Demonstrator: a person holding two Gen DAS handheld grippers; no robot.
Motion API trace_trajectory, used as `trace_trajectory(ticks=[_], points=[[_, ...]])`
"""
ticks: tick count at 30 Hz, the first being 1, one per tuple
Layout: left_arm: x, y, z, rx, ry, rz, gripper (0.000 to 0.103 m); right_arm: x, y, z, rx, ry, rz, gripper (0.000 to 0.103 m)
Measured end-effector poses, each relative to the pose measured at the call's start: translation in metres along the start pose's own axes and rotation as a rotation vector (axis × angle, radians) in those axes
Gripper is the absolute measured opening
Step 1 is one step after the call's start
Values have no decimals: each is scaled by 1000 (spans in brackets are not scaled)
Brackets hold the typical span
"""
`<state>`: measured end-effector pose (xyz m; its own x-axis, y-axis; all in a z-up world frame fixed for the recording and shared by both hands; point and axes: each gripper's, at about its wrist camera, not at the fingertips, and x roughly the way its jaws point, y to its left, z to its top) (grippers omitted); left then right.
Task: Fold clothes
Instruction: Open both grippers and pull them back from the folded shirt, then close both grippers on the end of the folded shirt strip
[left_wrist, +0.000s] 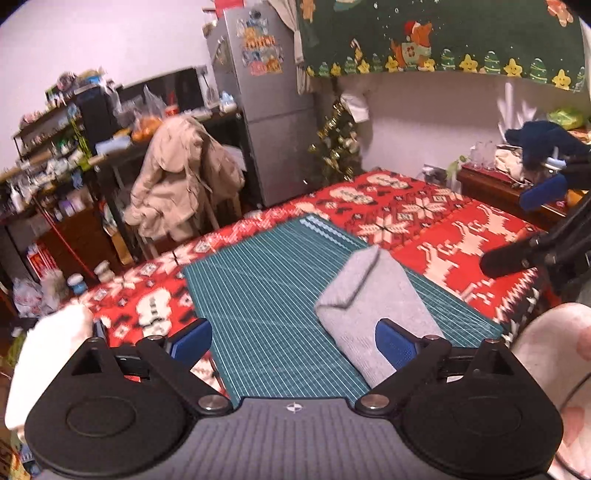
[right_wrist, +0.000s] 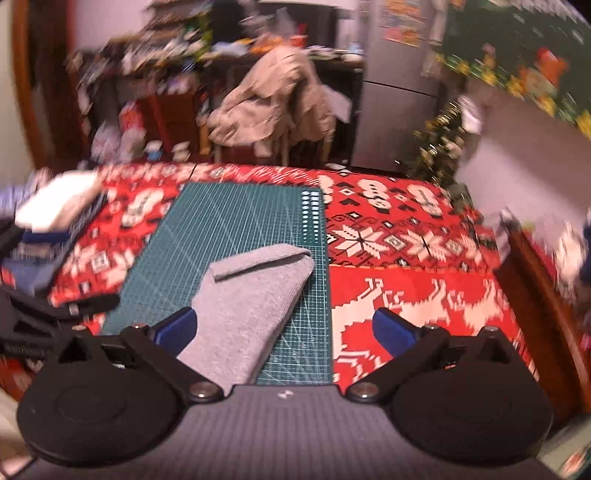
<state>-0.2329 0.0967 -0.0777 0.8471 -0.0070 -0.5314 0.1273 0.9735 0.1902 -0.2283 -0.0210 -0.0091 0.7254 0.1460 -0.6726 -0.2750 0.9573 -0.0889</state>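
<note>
Grey cloth (left_wrist: 373, 314): a folded grey garment or towel, which of the two I cannot tell, lying flat on a green cutting mat (left_wrist: 258, 288). One corner is turned over into a narrow flap at its far end. In the right wrist view the grey cloth (right_wrist: 247, 310) lies toward the mat's right side, with its near end reaching the bottom edge of the green cutting mat (right_wrist: 221, 229).
Surface: the mat lies on a red cloth (left_wrist: 443, 221) patterned with white snowflakes and reindeer, which covers the worktop.
Left tool (left_wrist: 293, 343): fingers spread wide, gripping nothing. Its right blue fingertip (left_wrist: 395, 347) sits in front of the near end of the grey cloth; whether it touches the fabric cannot be told. Its left fingertip is over the mat's left edge.
Right tool (right_wrist: 284, 330): fingers spread wide, gripping nothing. Its left blue fingertip (right_wrist: 175, 328) is at the cloth's left edge, and its right one is over the red cloth (right_wrist: 406, 258). This view is blurred.
Left side of worktop: a stack of folded fabric with a white piece on top (right_wrist: 59, 203).
Background: a chair draped with a beige coat (left_wrist: 177, 184), a silver fridge (left_wrist: 258, 103) with stickers, cluttered shelves (left_wrist: 48, 155), a small decorated tree (left_wrist: 336, 144) and a green Christmas hanging (left_wrist: 443, 37) on the wall.
</note>
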Motion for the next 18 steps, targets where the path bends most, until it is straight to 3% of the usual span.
trace_trajectory(ticks=[6,10,12,13,15,18], points=[[27,15,4,-158,71,-83,95,15,8,6,-72,13,-49,102],[56,36,-1,-343,141,-176,87,28,7,11,-68,-8,-67,102],[75,51,-6,-474,184,-246,62,34,6,14,-77,-15,-45,102],[85,58,-9,-542,215,-276,54,39,4,16,-77,-12,-17,98],[108,70,-18,-675,274,-341,28,50,1,19,-49,11,18,83],[139,85,-31,-840,327,-430,22,72,-12,22,27,52,45,65]])
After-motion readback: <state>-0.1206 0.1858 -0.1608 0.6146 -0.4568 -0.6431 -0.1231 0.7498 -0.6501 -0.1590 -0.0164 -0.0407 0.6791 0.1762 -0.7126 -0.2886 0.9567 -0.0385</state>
